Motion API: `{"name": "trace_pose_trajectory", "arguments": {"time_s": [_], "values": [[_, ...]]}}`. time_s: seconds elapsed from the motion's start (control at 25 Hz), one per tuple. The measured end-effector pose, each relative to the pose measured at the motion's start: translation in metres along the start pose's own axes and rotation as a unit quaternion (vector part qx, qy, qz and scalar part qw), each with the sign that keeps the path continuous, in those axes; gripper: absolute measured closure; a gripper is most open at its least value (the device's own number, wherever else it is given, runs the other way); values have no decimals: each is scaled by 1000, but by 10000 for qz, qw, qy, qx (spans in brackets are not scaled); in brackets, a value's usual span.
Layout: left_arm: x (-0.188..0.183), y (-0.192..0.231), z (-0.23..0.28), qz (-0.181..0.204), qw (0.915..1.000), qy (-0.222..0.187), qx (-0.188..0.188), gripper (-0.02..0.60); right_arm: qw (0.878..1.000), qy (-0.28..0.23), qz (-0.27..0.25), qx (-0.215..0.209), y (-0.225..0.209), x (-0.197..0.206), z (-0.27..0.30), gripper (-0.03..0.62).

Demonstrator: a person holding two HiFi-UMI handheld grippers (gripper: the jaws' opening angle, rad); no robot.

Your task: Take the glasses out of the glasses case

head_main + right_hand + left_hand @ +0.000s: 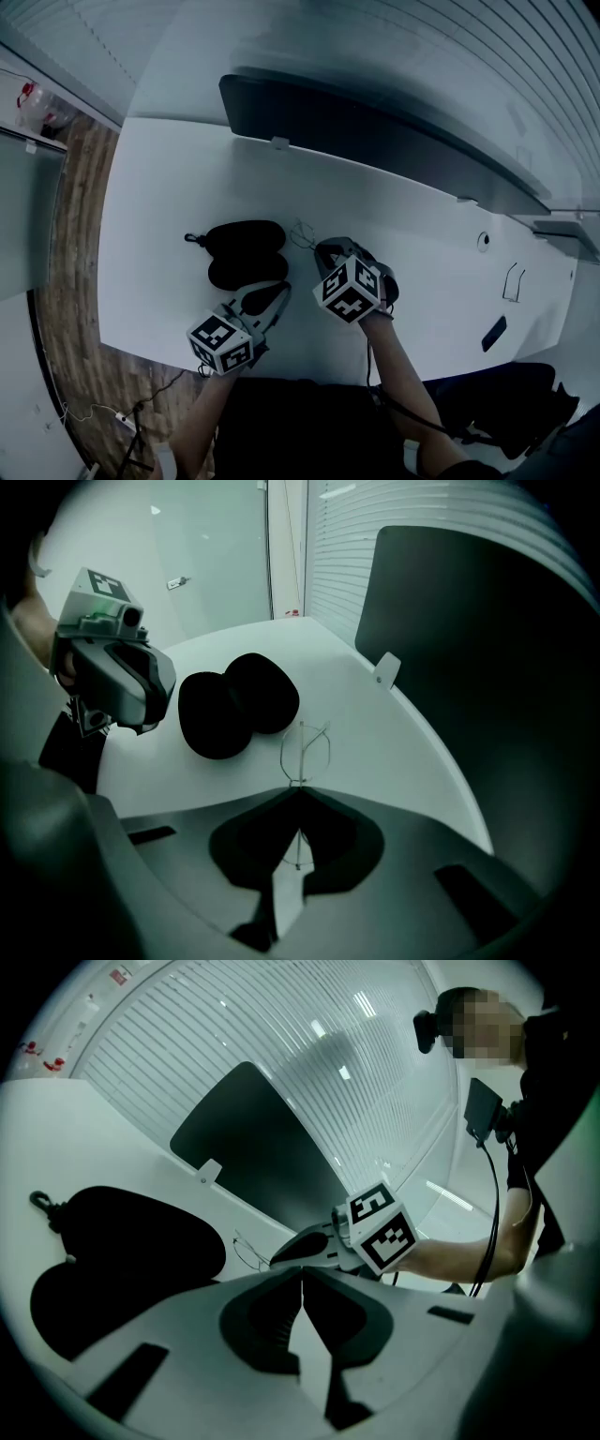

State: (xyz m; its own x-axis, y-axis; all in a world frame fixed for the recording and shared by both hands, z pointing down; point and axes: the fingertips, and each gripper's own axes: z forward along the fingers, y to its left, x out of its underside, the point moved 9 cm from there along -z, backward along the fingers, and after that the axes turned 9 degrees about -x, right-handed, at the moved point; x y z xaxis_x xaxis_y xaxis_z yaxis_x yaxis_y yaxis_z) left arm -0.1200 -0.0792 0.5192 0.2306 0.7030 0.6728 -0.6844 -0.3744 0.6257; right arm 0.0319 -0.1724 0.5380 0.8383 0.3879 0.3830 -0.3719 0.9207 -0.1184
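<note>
— Two grippers over a white table [422, 244]: what is each doing?

— The right gripper [298, 797] has its jaws pinched together on the thin wire glasses [305, 750], which are outside the case and just beside it. The left gripper [302, 1277] has its jaws closed on each other with nothing between them.

— And the glasses case [246, 253]?

— It is black and lies open in two rounded halves. The left gripper's tips are just beside the nearer half.

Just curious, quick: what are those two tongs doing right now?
Left tongs: closed, empty.
Right tongs: closed on the glasses.
</note>
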Motion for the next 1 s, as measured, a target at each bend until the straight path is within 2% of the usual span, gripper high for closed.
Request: {"name": "trace_pose_trajectory", "arguments": {"time_s": [1.0], "values": [[9, 1, 4, -208, 9997, 105, -38, 569, 9997, 71, 185, -153, -8, 9, 13, 577]]}}
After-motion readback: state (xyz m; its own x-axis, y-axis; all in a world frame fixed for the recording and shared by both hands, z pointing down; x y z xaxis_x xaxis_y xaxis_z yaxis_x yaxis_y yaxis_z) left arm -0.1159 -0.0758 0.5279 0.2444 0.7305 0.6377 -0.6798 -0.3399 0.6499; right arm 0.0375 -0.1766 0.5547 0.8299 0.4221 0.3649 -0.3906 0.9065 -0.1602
